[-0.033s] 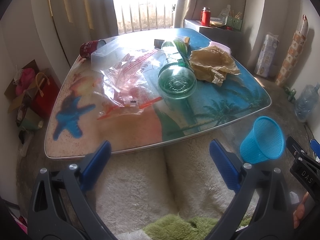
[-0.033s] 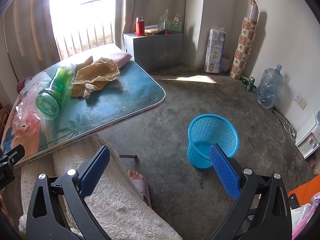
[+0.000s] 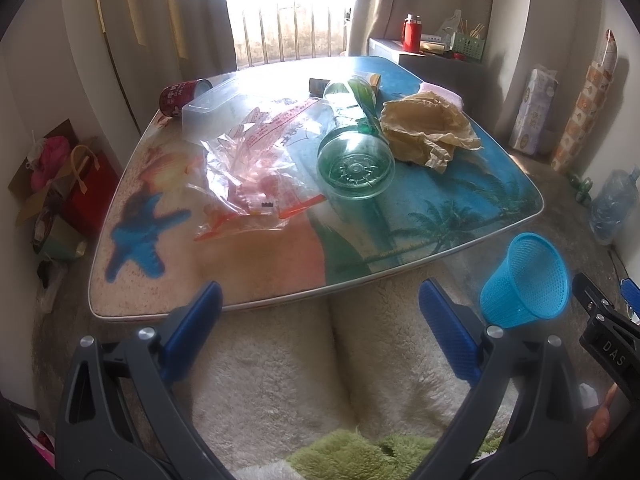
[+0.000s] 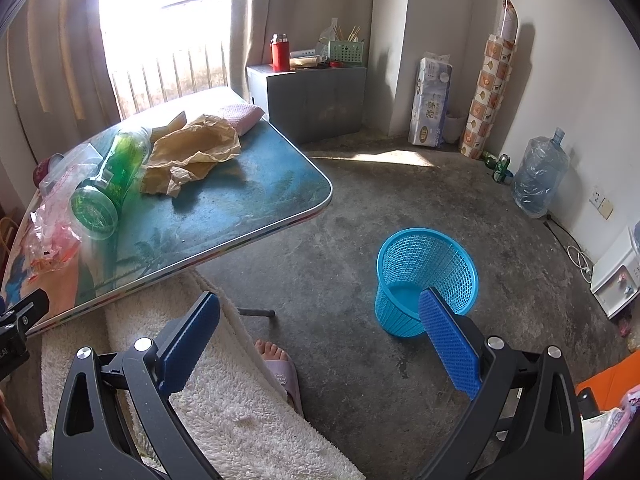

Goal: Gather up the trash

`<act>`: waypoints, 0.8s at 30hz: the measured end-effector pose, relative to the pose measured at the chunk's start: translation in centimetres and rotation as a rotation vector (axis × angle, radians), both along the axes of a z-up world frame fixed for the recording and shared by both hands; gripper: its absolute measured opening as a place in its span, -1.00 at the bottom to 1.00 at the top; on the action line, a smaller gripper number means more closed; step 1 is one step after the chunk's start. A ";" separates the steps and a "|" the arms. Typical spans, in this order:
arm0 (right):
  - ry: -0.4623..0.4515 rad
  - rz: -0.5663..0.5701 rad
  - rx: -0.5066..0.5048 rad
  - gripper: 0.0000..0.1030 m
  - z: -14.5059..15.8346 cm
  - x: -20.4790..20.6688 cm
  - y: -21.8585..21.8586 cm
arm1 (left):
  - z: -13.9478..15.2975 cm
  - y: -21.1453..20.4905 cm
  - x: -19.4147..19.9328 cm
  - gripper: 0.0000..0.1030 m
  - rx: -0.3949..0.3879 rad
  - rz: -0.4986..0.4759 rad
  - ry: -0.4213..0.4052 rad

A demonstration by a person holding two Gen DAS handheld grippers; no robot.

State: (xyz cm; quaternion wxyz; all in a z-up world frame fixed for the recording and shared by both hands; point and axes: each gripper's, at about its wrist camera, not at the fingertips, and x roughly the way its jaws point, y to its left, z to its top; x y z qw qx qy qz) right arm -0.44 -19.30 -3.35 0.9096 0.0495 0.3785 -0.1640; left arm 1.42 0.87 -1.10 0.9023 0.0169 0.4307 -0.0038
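Note:
On the low table (image 3: 248, 280) lie a crumpled clear plastic bag with red print (image 3: 256, 168), a green plastic bottle on its side (image 3: 354, 160), and crumpled brown paper (image 3: 428, 132). These also show in the right wrist view: bag (image 4: 52, 236), bottle (image 4: 108, 184), paper (image 4: 192, 152). A blue mesh trash basket (image 4: 426, 280) stands on the floor right of the table; it also shows in the left wrist view (image 3: 526, 284). My left gripper (image 3: 320, 320) is open and empty, short of the table's near edge. My right gripper (image 4: 320, 328) is open and empty above the floor, beside the basket.
A red can (image 3: 180, 96), a clear plastic box (image 3: 212, 108) and a pink cloth (image 4: 242, 114) sit at the table's far side. A white fleece blanket (image 3: 320, 368) covers the lap; a foot in a slipper (image 4: 276, 364) rests on the concrete floor. A water jug (image 4: 538, 176) stands by the wall.

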 end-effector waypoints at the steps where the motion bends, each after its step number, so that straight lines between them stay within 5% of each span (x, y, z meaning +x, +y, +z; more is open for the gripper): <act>1: 0.001 0.002 -0.002 0.88 0.0 0.4 0.1 | 0.0 0.1 0.2 0.84 0.003 0.003 0.000; 18: -0.103 0.088 -0.128 0.88 4.4 8.1 3.6 | 2.2 4.8 6.1 0.84 -0.021 0.072 -0.038; 24: -0.122 0.200 -0.087 0.88 5.7 10.7 4.0 | 3.2 6.1 8.0 0.84 -0.072 0.064 -0.063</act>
